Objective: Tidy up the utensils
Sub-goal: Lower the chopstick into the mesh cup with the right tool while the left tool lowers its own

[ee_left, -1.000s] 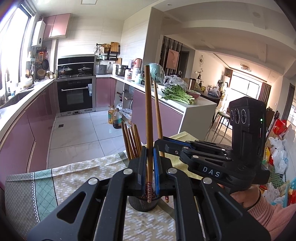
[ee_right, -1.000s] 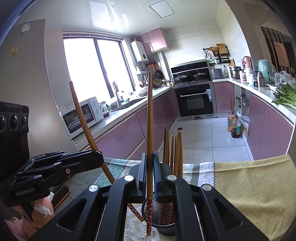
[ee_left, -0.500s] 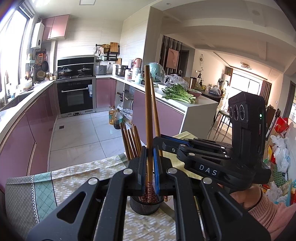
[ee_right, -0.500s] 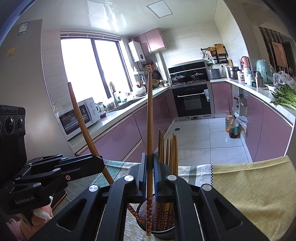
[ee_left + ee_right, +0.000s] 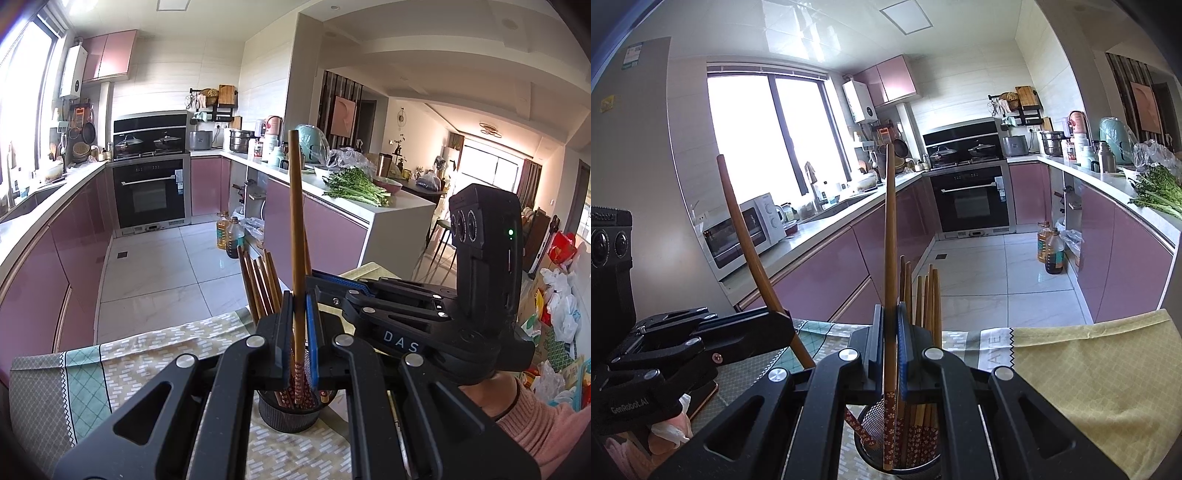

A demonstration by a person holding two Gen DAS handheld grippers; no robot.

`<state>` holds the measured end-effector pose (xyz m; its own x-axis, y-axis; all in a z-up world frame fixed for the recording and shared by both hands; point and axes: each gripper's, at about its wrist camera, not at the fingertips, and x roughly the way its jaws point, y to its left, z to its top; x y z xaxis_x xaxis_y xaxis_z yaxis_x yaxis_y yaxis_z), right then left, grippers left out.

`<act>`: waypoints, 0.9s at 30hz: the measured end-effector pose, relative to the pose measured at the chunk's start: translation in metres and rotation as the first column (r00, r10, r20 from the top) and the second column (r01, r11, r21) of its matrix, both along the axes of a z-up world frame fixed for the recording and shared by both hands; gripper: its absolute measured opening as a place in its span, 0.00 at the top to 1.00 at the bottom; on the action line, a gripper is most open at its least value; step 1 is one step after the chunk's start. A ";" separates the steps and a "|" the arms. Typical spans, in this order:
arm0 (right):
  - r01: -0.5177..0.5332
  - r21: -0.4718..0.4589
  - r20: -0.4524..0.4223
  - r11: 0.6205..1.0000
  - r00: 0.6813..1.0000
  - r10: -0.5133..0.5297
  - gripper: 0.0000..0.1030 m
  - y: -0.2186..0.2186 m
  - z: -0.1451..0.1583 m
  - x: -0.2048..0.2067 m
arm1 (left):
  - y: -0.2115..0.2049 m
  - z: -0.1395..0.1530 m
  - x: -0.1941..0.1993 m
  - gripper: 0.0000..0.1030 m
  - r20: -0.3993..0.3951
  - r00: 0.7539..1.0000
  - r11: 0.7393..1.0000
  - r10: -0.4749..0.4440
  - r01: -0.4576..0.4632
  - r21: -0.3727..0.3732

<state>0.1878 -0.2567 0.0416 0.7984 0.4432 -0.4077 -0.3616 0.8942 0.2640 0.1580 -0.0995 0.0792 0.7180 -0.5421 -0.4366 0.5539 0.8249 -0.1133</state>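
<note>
A black mesh holder stands on the cloth-covered table and holds several brown chopsticks. My left gripper is shut on one upright chopstick; its patterned tip is inside the holder. My right gripper is shut on another upright chopstick, its patterned tip down in the holder. The right gripper shows in the left wrist view, the left one in the right wrist view, both right over the holder.
The table has a patterned green-grey cloth and a yellow cloth. Beyond its edge lie the tiled kitchen floor, purple cabinets, an oven and oil bottles. A phone lies under the left gripper.
Both grippers have lowered their chopsticks, so the patterned tips now sit deeper in the holder. The holder looks closer under both cameras.
</note>
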 end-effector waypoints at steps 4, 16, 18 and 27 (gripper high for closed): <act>0.004 -0.008 -0.001 1.000 1.000 -0.004 0.95 0.003 -0.001 0.001 | -0.001 0.001 0.001 0.93 0.002 1.000 1.000 0.001 -0.001 0.004; 0.019 -0.021 0.001 1.000 1.000 -0.019 0.95 0.006 -0.008 0.003 | -0.001 -0.004 0.009 0.93 -0.024 1.000 1.000 0.007 -0.007 0.013; 0.023 -0.022 0.001 1.000 1.000 -0.023 0.95 0.006 -0.009 0.004 | -0.001 -0.006 0.011 0.93 -0.029 1.000 1.000 0.008 -0.008 0.015; 0.041 -0.029 0.006 0.999 0.999 -0.040 0.95 0.006 -0.012 0.004 | 0.001 -0.013 0.017 0.93 -0.044 0.999 1.000 0.007 -0.006 0.020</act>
